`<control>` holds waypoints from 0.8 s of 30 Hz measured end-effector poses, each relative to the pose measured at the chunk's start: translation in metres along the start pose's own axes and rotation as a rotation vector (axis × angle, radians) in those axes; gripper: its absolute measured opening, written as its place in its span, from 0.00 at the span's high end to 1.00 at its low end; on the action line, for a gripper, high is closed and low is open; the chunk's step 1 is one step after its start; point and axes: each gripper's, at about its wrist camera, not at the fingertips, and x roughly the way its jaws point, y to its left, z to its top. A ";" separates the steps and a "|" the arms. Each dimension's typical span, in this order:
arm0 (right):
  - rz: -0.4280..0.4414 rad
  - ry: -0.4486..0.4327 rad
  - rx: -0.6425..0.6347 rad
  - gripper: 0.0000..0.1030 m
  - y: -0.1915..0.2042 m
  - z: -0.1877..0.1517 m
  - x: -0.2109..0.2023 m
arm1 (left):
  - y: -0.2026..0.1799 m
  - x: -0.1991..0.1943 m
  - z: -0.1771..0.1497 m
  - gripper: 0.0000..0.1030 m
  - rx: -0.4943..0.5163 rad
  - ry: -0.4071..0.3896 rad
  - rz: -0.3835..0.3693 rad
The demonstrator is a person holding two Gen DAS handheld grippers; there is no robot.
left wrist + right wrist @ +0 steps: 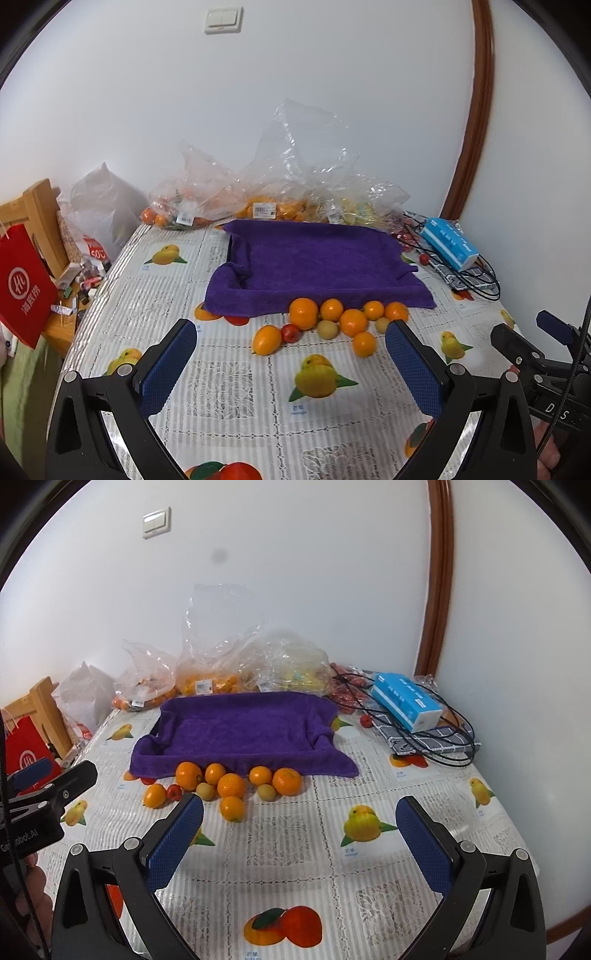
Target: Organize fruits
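Both grippers, left [291, 339] and right [299, 812], spread empty; fruit cluster [332, 321] dead ahead of left, nearer it, before towel-lined tray [317, 258].

Loose fruits [334, 325] are lying clustered on the tablecloth, touching the front edge of a purple towel-lined tray [317, 258]: 7 orange citrus, 2 small yellow-green fruits [205, 791] and 1 small red fruit [174, 792]. The tray is sitting empty.

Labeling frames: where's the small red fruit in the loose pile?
In both views the small red fruit lies on the tablecloth near the pile's left end, touching the oval orange fruit at that end, just before the purple towel.
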 end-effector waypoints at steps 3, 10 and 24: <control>0.019 -0.009 -0.016 0.00 0.000 -0.001 0.008 | 0.008 0.010 -0.001 0.01 -0.013 0.007 -0.010; 0.110 -0.038 -0.006 0.01 -0.001 -0.007 0.032 | 0.022 0.039 -0.006 0.07 -0.005 0.037 0.018; 0.108 0.105 0.009 0.31 -0.017 -0.010 0.125 | 0.041 0.117 -0.017 0.07 -0.032 0.169 0.041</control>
